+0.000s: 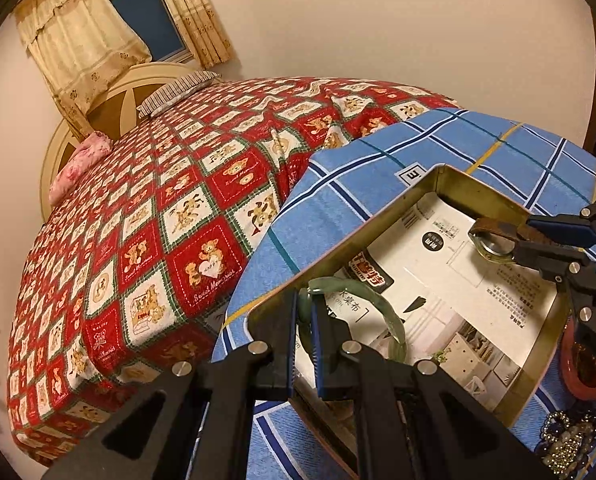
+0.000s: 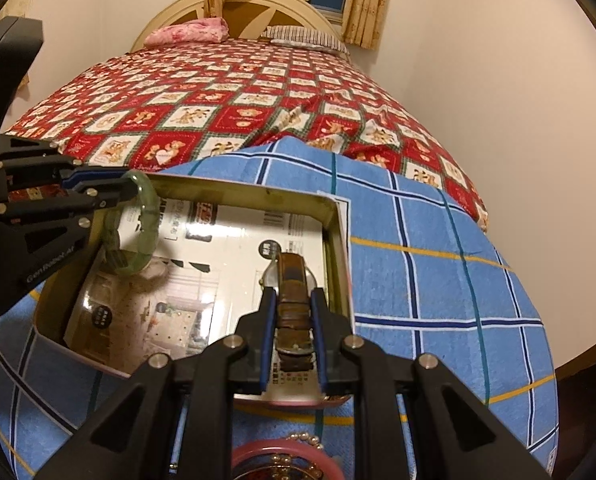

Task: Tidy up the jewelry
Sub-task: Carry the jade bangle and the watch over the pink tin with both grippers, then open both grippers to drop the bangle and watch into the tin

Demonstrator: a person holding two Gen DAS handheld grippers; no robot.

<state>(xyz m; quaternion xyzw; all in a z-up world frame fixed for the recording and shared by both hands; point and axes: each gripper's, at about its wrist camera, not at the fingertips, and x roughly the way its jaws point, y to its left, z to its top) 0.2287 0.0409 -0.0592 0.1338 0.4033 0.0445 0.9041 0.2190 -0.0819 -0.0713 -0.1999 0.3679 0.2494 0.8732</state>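
both claws are clamped over the tin: left gripper on a green bangle, right gripper on a watch. neither is released yet; a pink bangle and beaded pieces wait outside on the blue cloth.

Right gripper pinches a worn brown leather-strap watch over the open brass-coloured metal tin; left gripper clamps a green jade bangle.
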